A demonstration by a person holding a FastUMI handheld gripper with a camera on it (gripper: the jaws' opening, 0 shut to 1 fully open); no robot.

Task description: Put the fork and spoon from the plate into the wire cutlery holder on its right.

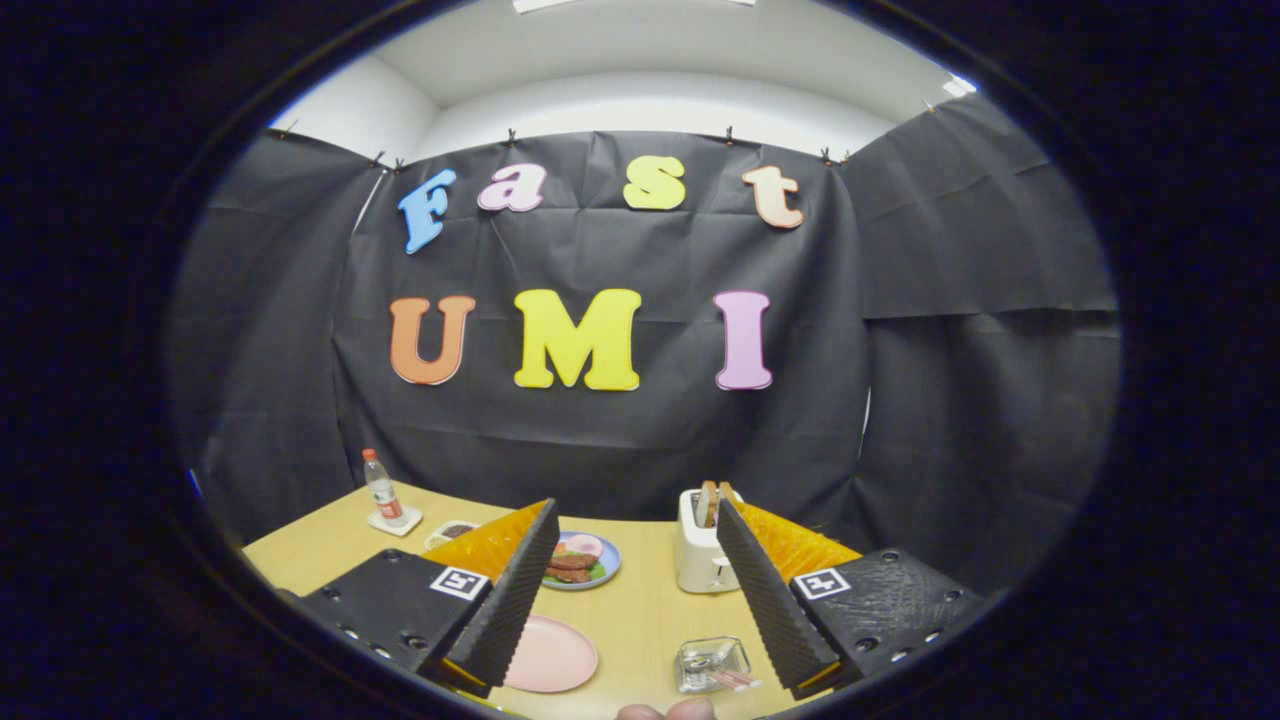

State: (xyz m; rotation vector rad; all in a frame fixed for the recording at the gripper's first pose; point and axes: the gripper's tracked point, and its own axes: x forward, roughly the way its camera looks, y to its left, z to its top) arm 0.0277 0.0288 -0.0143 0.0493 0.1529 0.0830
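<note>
My gripper [636, 510] is held well above the yellow table, open, with nothing between its fingers. Far below, between the fingers, a pink plate [550, 655] lies beside the left finger, which hides its left edge; the part I see is bare. To its right stands the clear wire cutlery holder [708, 662], next to the right finger. Pink-handled cutlery [736, 680] rests in the holder, its handles sticking out to the right. I cannot tell fork from spoon at this size.
Beyond the holder stands a white toaster [700, 556] with bread in it. A blue plate of food [580, 562] sits beyond the pink plate. Further left are a small dish [455, 531] and a bottle [383, 488] on a coaster. A person's fingertips [665, 711] show below the holder.
</note>
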